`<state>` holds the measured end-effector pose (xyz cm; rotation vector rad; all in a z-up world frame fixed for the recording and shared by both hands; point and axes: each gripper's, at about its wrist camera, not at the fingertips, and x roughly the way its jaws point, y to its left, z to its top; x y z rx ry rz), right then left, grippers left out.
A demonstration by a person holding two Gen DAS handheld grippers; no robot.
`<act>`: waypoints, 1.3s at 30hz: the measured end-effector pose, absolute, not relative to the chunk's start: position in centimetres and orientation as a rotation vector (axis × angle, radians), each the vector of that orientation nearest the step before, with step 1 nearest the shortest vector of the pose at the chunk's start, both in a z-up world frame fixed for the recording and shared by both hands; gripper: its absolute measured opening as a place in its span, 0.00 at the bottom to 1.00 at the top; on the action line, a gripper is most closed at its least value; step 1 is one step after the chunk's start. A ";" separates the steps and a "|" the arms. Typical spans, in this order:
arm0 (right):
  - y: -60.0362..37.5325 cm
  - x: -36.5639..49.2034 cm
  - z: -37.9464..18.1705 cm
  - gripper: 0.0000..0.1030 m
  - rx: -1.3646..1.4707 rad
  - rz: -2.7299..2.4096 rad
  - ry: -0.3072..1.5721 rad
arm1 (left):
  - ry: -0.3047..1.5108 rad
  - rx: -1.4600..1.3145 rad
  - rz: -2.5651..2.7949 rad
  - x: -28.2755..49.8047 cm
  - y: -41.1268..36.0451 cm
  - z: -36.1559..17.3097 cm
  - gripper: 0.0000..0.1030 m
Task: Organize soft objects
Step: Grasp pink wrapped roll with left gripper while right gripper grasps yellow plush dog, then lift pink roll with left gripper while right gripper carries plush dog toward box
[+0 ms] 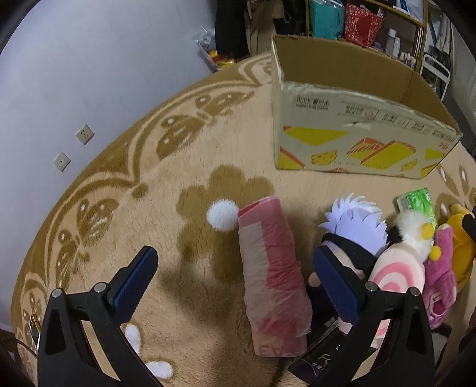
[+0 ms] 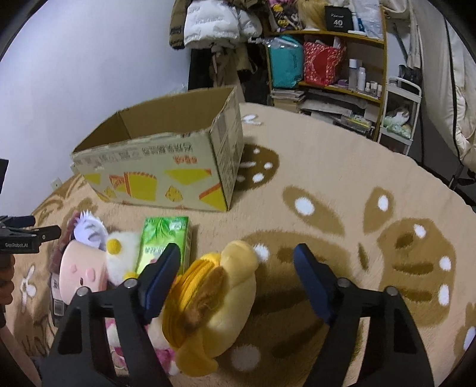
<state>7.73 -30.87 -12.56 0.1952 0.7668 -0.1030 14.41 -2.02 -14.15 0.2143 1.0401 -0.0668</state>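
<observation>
My left gripper [image 1: 235, 262] is open low over the rug, with a long pink plastic-wrapped pack [image 1: 273, 268] lying between its fingers, nearer the right one. That right finger [image 1: 330, 274] overlaps a white-haired doll [image 1: 357, 226]. Beside the doll lie a pink swirl plush [image 1: 395, 268], a magenta plush [image 1: 440, 268] and a green tissue pack [image 1: 416, 202]. My right gripper [image 2: 238, 253] is open around a yellow plush [image 2: 226, 285]. Its left finger [image 2: 166, 268] is at the plush's side and the right one stands apart. An open cardboard box [image 2: 154, 178] stands behind.
The beige patterned rug [image 2: 327, 166] runs wide to the right of the toys. A crowded wooden shelf [image 2: 342, 86] and a white cart [image 2: 398, 113] stand at the back, with hanging coats [image 2: 214, 23] by the wall. A dark flat packet [image 1: 321, 354] lies under the doll.
</observation>
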 end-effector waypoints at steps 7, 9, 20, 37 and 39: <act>-30.2 8.4 -13.7 0.54 0.191 -0.083 0.825 | 1.080 0.182 -0.062 15.0 -1.6 -15.0 1.00; -30.3 8.5 -13.9 0.49 0.204 -0.078 0.840 | 1.097 0.163 -0.067 15.1 -1.5 -15.3 1.00; -30.1 8.7 -14.2 0.49 0.218 -0.060 0.858 | 1.156 0.095 -0.050 15.8 -0.7 -16.6 1.00; -30.5 8.9 -14.5 0.34 0.254 -0.056 0.869 | 1.250 -0.070 -0.073 16.0 0.1 -18.1 0.71; -30.6 9.1 -14.6 0.34 0.260 -0.060 0.870 | 1.246 -0.066 -0.084 15.8 -0.1 -18.1 0.63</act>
